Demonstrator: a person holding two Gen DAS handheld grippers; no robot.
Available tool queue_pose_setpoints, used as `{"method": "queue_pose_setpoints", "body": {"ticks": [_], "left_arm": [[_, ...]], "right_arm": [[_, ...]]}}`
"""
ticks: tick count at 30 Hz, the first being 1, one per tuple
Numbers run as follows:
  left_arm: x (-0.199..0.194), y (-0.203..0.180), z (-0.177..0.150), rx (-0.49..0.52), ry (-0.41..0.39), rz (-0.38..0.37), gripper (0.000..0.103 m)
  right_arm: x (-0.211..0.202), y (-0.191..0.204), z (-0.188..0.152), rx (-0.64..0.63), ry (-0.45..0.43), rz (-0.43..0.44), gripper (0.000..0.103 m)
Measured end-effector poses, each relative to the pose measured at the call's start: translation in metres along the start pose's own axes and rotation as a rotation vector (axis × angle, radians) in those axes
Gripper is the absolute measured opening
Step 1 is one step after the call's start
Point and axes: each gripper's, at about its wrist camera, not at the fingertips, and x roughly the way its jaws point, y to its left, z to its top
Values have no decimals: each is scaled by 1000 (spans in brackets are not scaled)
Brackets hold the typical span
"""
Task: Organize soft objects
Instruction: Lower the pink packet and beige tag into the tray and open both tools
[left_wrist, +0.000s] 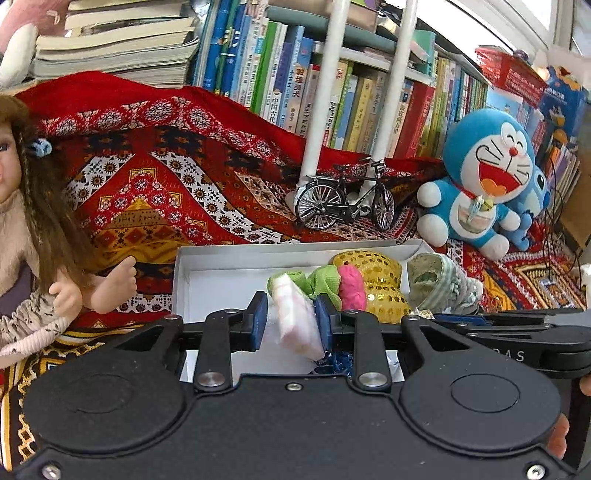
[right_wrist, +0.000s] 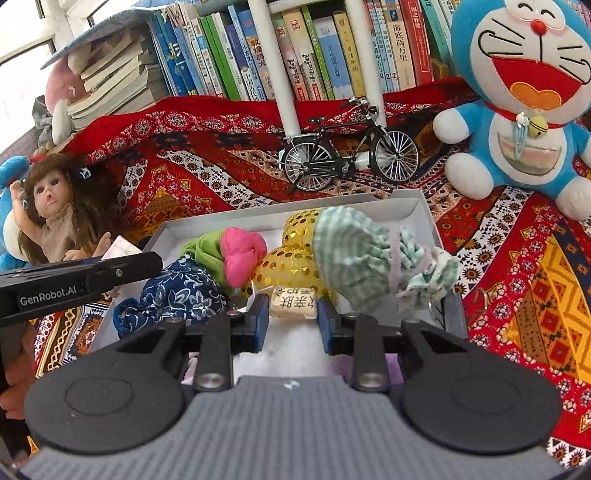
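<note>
My left gripper is shut on a soft pink-and-white checked packet, held over the near part of a white box. My right gripper is shut on a small beige packet with printed characters, low over the same box. Inside the box lie a blue floral bundle, a green piece, a pink bundle, a yellow sequinned piece and a green-striped bundle. The two grippers are side by side, and each shows at the edge of the other's view.
The box rests on a red patterned cloth. A doll sits to its left and a blue cat plush to its right. A model bicycle stands behind, before white poles and a row of books.
</note>
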Motion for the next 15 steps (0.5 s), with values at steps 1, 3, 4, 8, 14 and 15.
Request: {"method": "queue_pose_setpoints", "body": {"ticks": [1, 3, 4, 8, 14, 15], "left_arm": [[0, -1, -1, 5, -1, 3, 27], [0, -3, -2, 14, -4, 6, 27], [0, -3, -3, 17, -7, 9, 28], [-1, -5, -4, 28, -15, 15, 30], [-4, -8, -7, 46, -26, 27, 40], [-5, -8, -7, 46, -28, 27, 40]], "right_arm": [[0, 0, 0, 3, -2, 3, 34], [0, -1, -1, 11, -5, 11, 36], [0, -2, -1, 15, -7, 14, 36], [-3, -5, -2, 29, -16, 34, 37], [-8, -6, -3, 44, -30, 58, 55], [-9, -6, -4, 42, -34, 62, 58]]}}
